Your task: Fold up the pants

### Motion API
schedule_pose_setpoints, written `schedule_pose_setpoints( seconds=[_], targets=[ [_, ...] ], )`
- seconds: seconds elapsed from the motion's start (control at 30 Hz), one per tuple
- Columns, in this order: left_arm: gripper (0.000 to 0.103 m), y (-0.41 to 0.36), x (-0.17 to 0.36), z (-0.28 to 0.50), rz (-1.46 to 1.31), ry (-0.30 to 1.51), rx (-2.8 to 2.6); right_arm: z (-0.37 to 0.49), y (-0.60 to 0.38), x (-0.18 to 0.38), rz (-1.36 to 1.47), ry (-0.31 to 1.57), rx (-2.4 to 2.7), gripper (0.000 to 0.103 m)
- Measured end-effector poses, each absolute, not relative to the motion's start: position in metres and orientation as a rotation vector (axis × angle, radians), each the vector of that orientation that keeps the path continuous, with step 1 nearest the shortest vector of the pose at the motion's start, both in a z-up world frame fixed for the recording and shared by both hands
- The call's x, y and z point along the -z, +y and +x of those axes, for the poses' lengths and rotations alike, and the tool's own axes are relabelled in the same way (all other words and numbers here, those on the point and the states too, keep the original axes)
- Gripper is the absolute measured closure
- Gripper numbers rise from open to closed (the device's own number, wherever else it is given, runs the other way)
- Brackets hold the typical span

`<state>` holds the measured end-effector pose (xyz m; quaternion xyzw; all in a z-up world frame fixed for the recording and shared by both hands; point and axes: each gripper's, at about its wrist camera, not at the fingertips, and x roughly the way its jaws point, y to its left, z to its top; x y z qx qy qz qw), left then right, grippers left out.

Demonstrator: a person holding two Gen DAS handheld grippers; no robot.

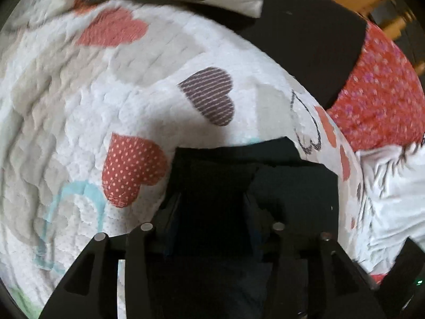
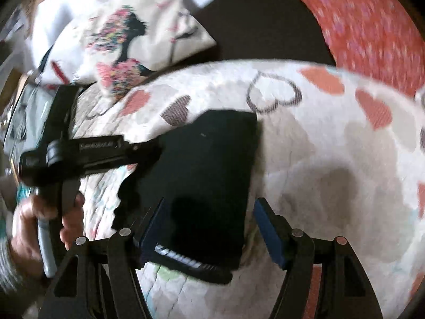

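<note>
The black pants (image 2: 212, 159) lie folded into a compact rectangle on a white quilt with printed hearts (image 2: 318, 159). A white-striped band (image 2: 180, 257) shows at their near end. My right gripper (image 2: 209, 223) hovers over that near end, open, its blue pads (image 2: 265, 226) straddling the cloth without pressing it. My left gripper (image 2: 152, 150) reaches in from the left, tips at the pants' left edge, with a person's hand (image 2: 26, 220) on its handle. In the left wrist view, the left gripper (image 1: 212, 199) has its fingers apart over the dark pants (image 1: 239, 164).
A pillow with a printed figure (image 2: 127, 42) lies at the quilt's far side. Beside it are a black cloth (image 2: 265, 21) and a red spotted fabric (image 2: 372, 26). A white cloth with dark marks (image 1: 393, 180) sits right of the pants.
</note>
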<state>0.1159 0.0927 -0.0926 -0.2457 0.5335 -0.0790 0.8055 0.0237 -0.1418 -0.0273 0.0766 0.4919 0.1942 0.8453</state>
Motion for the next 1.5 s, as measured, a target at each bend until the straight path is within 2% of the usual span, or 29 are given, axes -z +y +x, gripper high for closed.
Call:
schedule_pose_setpoints(
  seconds=[0.13, 0.23, 0.37, 0.43, 0.77, 1.07, 1.23, 1.5],
  targets=[
    [0.055, 0.099, 0.1, 0.117, -0.572, 1.138, 0.184, 0.034, -0.135, 0.048, 0.178, 1.069, -0.405, 0.029],
    [0.054, 0.115, 0.108, 0.115, -0.709, 1.13, 0.232, 0.039, -0.146, 0.058, 0.244, 1.096, -0.394, 0.021],
    [0.054, 0.14, 0.114, 0.11, -0.899, 1.125, 0.25, 0.038, -0.165, 0.058, 0.315, 1.12, -0.383, 0.02],
    [0.054, 0.149, 0.11, 0.105, -0.901, 1.122, 0.21, 0.035, -0.169, 0.052, 0.297, 1.112, -0.365, 0.02],
    [0.054, 0.152, 0.057, 0.052, -0.644, 1.116, 0.103, 0.002, -0.193, 0.027, 0.254, 1.092, -0.281, 0.02],
    [0.053, 0.08, 0.005, -0.035, -0.303, 0.983, -0.002, -0.049, -0.175, 0.01, 0.236, 1.027, -0.249, 0.02],
    [0.043, 0.068, -0.006, -0.067, -0.197, 0.903, -0.066, -0.064, -0.165, 0.002, 0.215, 1.007, -0.243, 0.019],
    [0.043, 0.058, -0.007, -0.075, -0.174, 0.899, -0.073, -0.08, -0.16, 0.003, 0.203, 1.017, -0.233, 0.019]
  ],
)
